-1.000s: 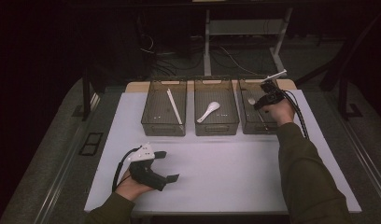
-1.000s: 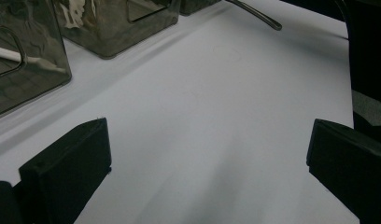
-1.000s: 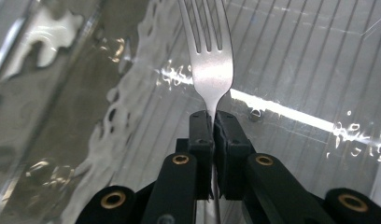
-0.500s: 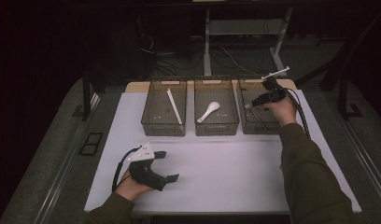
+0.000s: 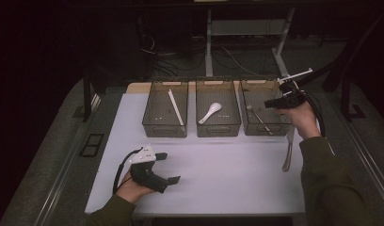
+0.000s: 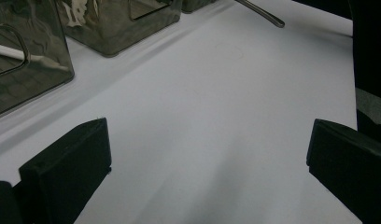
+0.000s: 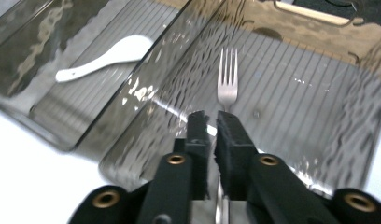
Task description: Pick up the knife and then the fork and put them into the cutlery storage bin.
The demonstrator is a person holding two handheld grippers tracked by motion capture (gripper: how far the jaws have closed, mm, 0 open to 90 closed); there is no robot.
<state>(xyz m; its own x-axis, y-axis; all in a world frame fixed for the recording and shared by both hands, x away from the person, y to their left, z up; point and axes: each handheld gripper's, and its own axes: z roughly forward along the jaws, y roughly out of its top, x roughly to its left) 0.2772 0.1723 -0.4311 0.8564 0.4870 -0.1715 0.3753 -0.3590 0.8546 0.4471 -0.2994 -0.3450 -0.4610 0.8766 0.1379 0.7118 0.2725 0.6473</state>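
Three clear bins stand in a row at the table's back. The left bin (image 5: 152, 123) holds a white chopstick (image 5: 175, 107). A white spoon (image 5: 211, 113) (image 7: 107, 57) lies in the middle bin (image 5: 230, 123). A metal fork (image 5: 259, 119) (image 7: 227, 74) lies on the floor of the right bin (image 5: 280, 126) (image 7: 314, 107). My right gripper (image 5: 267, 104) (image 7: 212, 119) hovers over that bin, above the fork. Its jaws are together with a thin slit between them. My left gripper (image 5: 167, 167) (image 6: 207, 177) rests low at the front left, open, with bare table between its jaws.
A long metal utensil (image 5: 288, 151) (image 6: 261, 11) lies on the white table (image 5: 228, 165) to the right of the bins, beside my right sleeve. Dark floor, cables and a stand lie beyond the table's back edge.
My right gripper has lifted and drifted a little to the right above the right bin. The left gripper has stayed put.
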